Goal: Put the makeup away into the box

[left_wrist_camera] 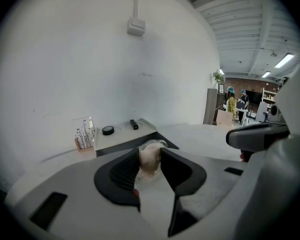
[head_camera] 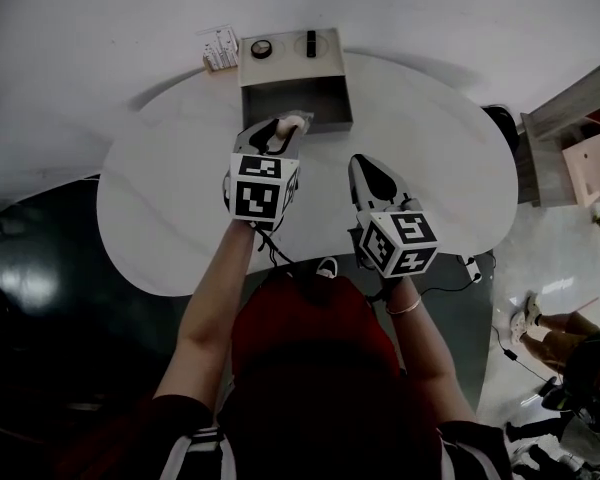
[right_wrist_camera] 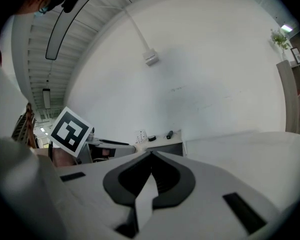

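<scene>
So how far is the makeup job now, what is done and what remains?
Done: nothing shows yet in the visible part of the box's open compartment. In hand: the left gripper is clamped on a pale soft item, just before that compartment. Left: dropping it in, then the round black case and the black stick, both lying on the box top. The right gripper is shut and empty.

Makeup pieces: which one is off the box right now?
The pale puff, held by the left gripper. The round black compact and the black tube lie on the box lid.
</scene>
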Motion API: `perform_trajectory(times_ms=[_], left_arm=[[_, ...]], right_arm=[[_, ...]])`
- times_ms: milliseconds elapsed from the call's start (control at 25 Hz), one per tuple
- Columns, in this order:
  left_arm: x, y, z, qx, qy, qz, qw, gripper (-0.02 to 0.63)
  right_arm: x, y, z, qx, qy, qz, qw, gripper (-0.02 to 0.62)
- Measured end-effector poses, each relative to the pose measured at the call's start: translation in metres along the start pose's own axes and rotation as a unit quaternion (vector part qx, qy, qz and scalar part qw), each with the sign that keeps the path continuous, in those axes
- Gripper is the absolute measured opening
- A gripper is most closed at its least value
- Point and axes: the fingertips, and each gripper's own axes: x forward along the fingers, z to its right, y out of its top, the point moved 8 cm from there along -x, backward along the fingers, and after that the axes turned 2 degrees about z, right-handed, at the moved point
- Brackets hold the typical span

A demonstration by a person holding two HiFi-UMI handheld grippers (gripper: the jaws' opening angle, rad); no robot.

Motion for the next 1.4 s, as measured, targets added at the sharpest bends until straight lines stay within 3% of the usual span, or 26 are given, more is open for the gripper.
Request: perform_trajectory(times_ms=[840,1400], left_arm=[[0.067,0.027,-0.006,0.053,-0.051,-0.013,0.9972,0.152],[0.121,0.016,-0.013,0.050,-0.096,-0.056,0.9926,0.152]], right_arm=[[0.038,-0.005,0.018,0.003,-0.028,-0.022,0.999,0.015],[0.068,-0.009,0.036,0.008,-0.048,-0.039,0.998,0.015]])
